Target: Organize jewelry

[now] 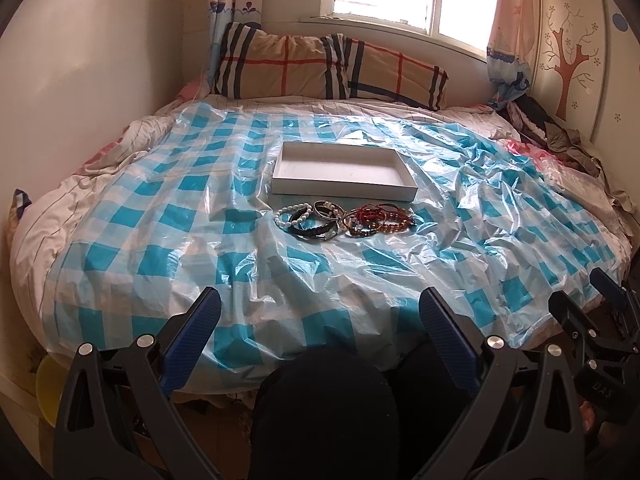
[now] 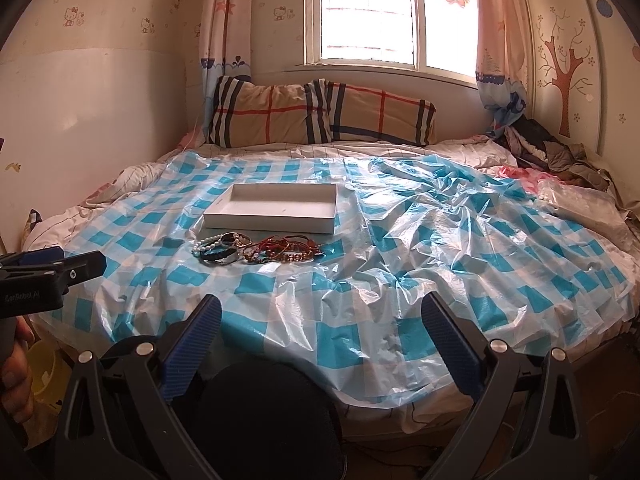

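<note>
Sorting not yet begun

Bracelets (image 1: 346, 222) lie heaped on the checked plastic sheet (image 1: 160, 216), just in front of the white tray (image 1: 408, 192) (bare inside). Both the left gripper (image 1: 320, 312) and right gripper (image 2: 320, 316) hang back, fingers apart, holding nothing; every piece remains to move.

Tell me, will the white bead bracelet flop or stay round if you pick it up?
The white bead bracelet would probably sag, since it looks like separate beads on a string. It seems light. It may tug the dark bracelet lying against it.
</note>
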Tool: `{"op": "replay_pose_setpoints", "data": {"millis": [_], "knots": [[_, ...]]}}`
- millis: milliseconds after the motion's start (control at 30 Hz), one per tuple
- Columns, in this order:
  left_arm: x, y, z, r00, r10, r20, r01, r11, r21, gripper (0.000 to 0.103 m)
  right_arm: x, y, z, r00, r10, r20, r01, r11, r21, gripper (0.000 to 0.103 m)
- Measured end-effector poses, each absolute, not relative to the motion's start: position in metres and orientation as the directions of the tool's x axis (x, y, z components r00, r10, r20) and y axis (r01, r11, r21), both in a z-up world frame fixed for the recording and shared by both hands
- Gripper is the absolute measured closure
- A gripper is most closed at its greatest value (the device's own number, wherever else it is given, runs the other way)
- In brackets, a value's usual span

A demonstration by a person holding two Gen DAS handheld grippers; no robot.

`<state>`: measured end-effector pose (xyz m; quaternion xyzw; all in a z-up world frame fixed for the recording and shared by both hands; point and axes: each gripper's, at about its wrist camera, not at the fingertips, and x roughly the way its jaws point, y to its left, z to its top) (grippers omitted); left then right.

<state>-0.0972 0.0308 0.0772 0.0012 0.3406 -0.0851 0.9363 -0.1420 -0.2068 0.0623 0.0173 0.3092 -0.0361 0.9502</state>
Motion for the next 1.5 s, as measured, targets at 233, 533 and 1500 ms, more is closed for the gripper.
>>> {"op": "replay_pose_setpoints", "data": {"millis": [233, 533, 1500], "knots": [[-0.093, 0.035, 0.073, 0.745, -0.156, -0.648, 0.155, 0.986, -0.059, 0.008, -0.139, -0.202, 0.06, 0.805, -0.044, -0.592, 0.068, 0.997, 0.019, 0.007], [-0.091, 0.035, 0.068, 0.739, -0.152, -0.656, 0.152, 0.987, -0.058, 0.008, -0.138, -0.207, 0.058, 0.8, -0.021, -0.599, 0.054, 0.998, 0.037, 0.007], [-0.04, 0.036, 0.059, 0.703, -0.138, -0.698, 0.12, 0.99, -0.076, 0.008, -0.096, -0.217, 0.048, 0.771, 0.008, -0.637, 0.014, 0.999, 0.03, 0.007]]}}
